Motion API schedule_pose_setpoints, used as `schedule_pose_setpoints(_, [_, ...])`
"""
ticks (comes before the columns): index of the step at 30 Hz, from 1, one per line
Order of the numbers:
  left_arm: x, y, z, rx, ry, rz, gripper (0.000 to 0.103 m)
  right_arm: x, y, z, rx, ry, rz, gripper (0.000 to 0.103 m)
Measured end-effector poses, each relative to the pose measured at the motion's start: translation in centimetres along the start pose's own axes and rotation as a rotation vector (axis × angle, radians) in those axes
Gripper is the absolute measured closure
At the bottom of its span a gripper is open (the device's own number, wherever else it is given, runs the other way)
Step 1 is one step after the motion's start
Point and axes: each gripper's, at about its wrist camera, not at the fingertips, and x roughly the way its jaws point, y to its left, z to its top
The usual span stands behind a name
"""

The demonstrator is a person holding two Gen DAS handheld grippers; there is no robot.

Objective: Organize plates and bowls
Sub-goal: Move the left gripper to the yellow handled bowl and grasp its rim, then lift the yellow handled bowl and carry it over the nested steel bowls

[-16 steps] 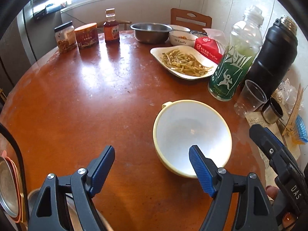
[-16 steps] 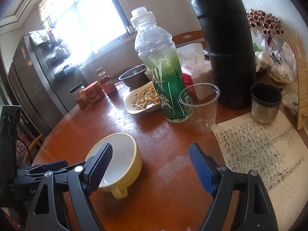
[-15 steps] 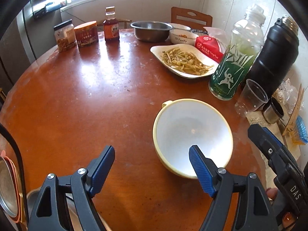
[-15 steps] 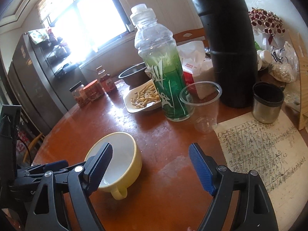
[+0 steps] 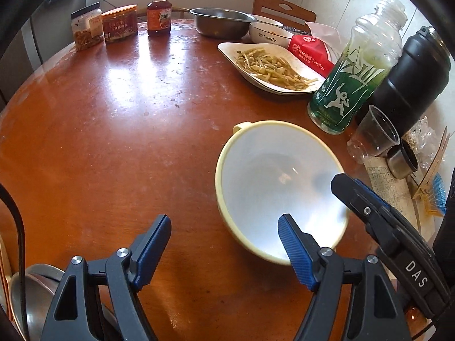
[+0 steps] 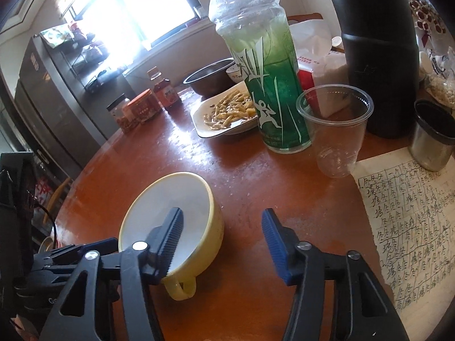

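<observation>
The yellow bowl [image 5: 280, 190] now sits closer under the right gripper [image 6: 221, 234], whose wide-open jaws straddle its rim: a grasp looks imminent. The left gripper [image 5: 224, 244] hovers wide open just beside it. Ahead: one plate [image 5: 270, 65], one steel bowl [image 5: 221, 22], one white bowl [image 5: 267, 32].

Bare table [image 5: 108, 119] left of the yellow bowl [image 5: 280, 187]; green bottle [image 5: 352, 68] and plastic cup [image 5: 372, 135] crowd its right
</observation>
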Motion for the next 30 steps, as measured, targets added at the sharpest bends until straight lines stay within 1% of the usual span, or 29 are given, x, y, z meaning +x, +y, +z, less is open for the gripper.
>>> schedule_pose_setpoints(1, [0.0,0.0,0.0,-0.004,0.001,-0.016,0.03,0.1,0.1,-0.1,-0.003,0.005,-0.003,0.056])
schedule_pose_setpoints(2, [0.1,0.1,0.0,-0.011,0.001,-0.037,0.035,0.3,0.3,-0.3,-0.017,0.009,-0.011,0.062])
schedule_pose_setpoints(3, [0.1,0.2,-0.1,-0.018,0.001,-0.061,0.037,0.3,0.5,-0.5,-0.028,0.01,-0.012,0.068])
schedule_pose_setpoints(4, [0.1,0.2,0.0,-0.025,0.003,-0.087,0.042,0.4,0.6,-0.6,-0.032,0.016,-0.007,0.07])
schedule_pose_setpoints(5, [0.0,0.2,-0.1,-0.029,0.003,-0.1,0.049,0.5,0.8,-0.8,-0.032,0.021,0.006,0.074])
schedule_pose_setpoints(6, [-0.1,0.1,-0.1,-0.026,0.002,-0.117,0.052,0.5,1.1,-0.9,-0.03,0.022,0.019,0.079])
schedule_pose_setpoints(7, [-0.1,0.0,-0.1,-0.022,0.0,-0.125,0.058,0.4,1.3,-0.9,-0.031,0.018,0.014,0.079])
schedule_pose_setpoints(9, [-0.4,-0.2,-0.1,-0.018,-0.007,-0.121,0.059,0.1,1.7,-1.0,-0.037,0.009,-0.001,0.08])
schedule_pose_setpoints(13, [-1.4,-0.1,-0.2,-0.02,-0.032,-0.129,0.058,-0.5,2.3,-0.6,-0.043,-0.004,-0.003,0.08])
schedule_pose_setpoints(21, [-4.7,1.1,-0.5,-0.024,-0.086,-0.14,0.058,-2.3,4.3,-0.2,-0.061,-0.034,0.024,0.08])
schedule_pose_setpoints(27, [-8.0,3.0,-1.1,-0.043,-0.143,-0.146,0.058,-3.8,7.3,-0.2,-0.092,-0.071,0.057,0.08])
schedule_pose_setpoints(30, [-9.7,4.0,-1.6,-0.043,-0.18,-0.13,0.058,-4.4,9.0,-0.3,-0.109,-0.082,0.078,0.08])
